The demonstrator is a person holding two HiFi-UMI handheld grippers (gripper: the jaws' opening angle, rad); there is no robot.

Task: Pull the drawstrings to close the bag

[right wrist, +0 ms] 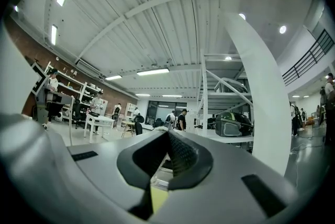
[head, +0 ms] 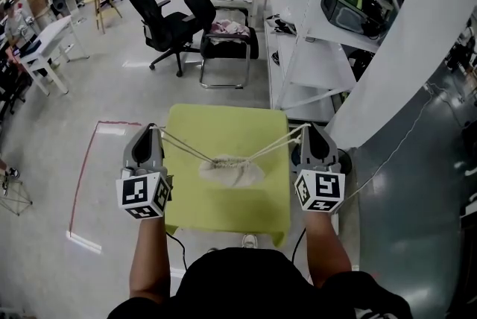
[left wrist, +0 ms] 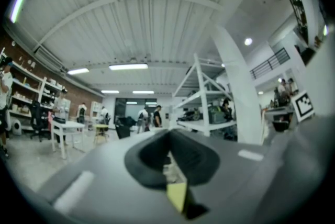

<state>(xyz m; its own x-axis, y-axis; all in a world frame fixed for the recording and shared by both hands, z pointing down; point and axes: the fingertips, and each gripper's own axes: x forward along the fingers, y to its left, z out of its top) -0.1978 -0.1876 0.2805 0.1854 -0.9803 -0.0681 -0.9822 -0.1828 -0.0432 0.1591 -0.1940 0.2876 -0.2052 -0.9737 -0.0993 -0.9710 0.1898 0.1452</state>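
Jaws on the left gripper (head: 153, 130) and the right gripper (head: 308, 128) are each pinched shut on an end of the cream cord drawstrings (head: 186, 147), held wide apart so the cords run taut. Between them the small off-white cloth bag (head: 232, 171) lies on the yellow-green bench (head: 223, 124). Its mouth is bunched by the opposed pull and looks nearly closed.

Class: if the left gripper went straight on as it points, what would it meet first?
Nothing near: the left gripper faces open floor; the black office chair probably comes first, depth unclear.
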